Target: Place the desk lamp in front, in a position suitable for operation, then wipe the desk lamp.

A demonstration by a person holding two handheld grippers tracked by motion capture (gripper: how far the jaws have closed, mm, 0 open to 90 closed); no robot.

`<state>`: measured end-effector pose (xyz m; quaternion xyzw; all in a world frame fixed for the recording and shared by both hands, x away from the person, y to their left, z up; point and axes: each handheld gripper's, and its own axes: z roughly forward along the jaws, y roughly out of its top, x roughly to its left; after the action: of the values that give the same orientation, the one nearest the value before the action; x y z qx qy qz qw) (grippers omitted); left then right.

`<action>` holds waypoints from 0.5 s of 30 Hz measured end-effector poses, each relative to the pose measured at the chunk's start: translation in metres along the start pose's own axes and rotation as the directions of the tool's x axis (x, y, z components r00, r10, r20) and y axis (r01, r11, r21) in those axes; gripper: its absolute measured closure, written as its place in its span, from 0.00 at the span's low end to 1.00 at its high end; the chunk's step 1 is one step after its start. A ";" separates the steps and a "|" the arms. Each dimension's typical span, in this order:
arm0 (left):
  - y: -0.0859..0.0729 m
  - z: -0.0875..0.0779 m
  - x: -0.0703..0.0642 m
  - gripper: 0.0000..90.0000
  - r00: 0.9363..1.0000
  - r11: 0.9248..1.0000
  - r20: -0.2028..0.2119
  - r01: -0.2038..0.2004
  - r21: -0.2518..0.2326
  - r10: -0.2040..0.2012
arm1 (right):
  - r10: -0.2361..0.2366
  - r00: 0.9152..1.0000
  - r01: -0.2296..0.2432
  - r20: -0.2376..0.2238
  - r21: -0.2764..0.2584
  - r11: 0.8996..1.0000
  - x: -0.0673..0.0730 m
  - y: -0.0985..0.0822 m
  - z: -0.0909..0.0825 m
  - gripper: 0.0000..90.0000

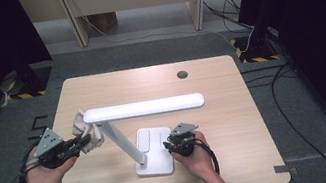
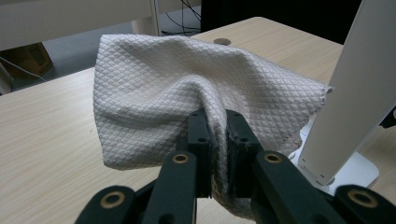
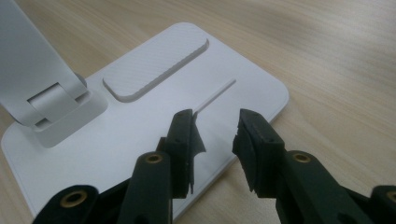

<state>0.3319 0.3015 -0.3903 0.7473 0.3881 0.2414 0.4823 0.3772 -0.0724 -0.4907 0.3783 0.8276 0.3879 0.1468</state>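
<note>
High view: left gripper (image 1: 83,142) lifts the cloth (image 1: 87,130) beside the lamp (image 1: 143,108) arm; right gripper (image 1: 169,144) sits at the lamp base on the bench (image 1: 225,111).
Left gripper view: jaws clamped tight on a fold of cloth (image 2: 187,93). Soft, light, limp; judged best gripped by a bunched fold.
Right gripper view: jaws parted, empty, over the lamp base (image 3: 140,116). Base rigid, smooth, probably slippery.

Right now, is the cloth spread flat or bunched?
Bunched. The cloth is pinched into folds between the shut left tongs, lifted off the table beside the lamp arm.
</note>
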 end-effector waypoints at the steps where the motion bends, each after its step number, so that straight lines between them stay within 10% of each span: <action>1: 0.000 0.000 0.000 0.92 1.000 1.000 0.001 0.001 0.000 -0.001 | 0.002 1.000 -0.002 0.001 0.000 1.000 0.000 0.000 0.000 0.74; 15: 0.005 -0.008 -0.002 0.92 1.000 1.000 0.000 -0.007 -0.011 0.007 | -0.010 1.000 0.010 -0.009 -0.002 1.000 0.003 0.001 0.000 0.78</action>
<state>0.3268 0.3031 -0.3829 0.7461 0.3839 0.2452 0.4855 0.3757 -0.0693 -0.4897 0.3724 0.8295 0.3899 0.1454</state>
